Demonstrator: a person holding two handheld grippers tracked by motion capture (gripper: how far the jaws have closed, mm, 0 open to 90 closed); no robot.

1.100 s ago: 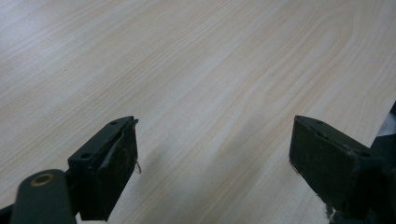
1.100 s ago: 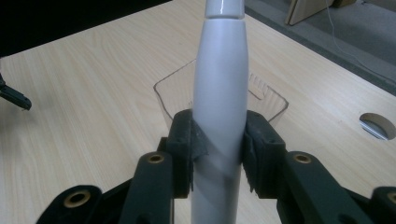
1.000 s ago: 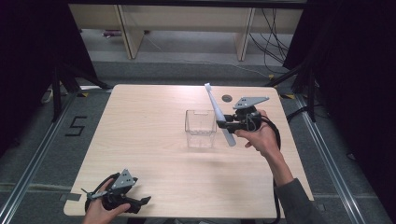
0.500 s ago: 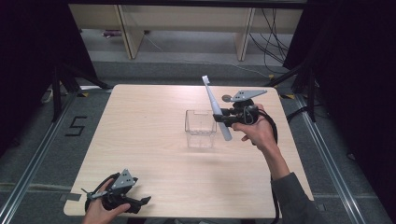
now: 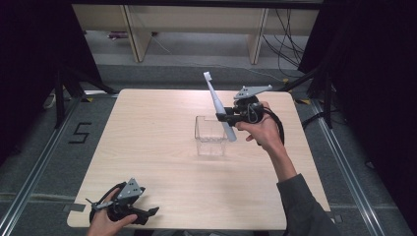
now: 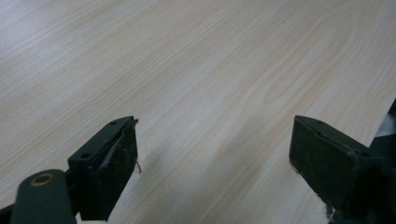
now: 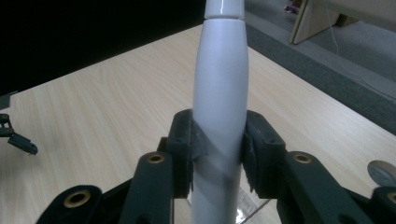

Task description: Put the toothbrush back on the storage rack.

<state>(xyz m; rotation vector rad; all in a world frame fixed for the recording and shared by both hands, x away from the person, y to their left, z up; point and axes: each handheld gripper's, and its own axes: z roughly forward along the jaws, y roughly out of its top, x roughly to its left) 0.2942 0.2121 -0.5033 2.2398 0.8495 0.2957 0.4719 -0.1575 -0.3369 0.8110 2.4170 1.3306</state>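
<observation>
In the high view we see the right claw (image 5: 227, 118) clamped on a white electric toothbrush (image 5: 219, 105), gripping it low on the handle, with the brush head pointing up and away from us and the whole thing tilted toward the left of the picture. The right hand (image 5: 263, 130) carries it above the far right part of the pale wooden desk (image 5: 147, 147), and the butt end of the handle hangs just beside or over the right rim of a clear plastic box (image 5: 210, 136) that stands near the middle of the desk; from this angle we cannot tell whether the handle touches the rim. In the right gripper view the toothbrush (image 7: 219, 98) runs straight up between the two black jaws, whose pads press on either side of the thick white handle, and a small round silver thing, perhaps a coin (image 7: 383, 171), lies on the desk at the right edge, though it is too blurred to be sure. The left claw (image 5: 147, 212) rests at the near left corner of the desk in the left hand (image 5: 105, 223), well apart from the box. In the left gripper view its jaws stand wide with bare wood between them, holding nothing.
</observation>
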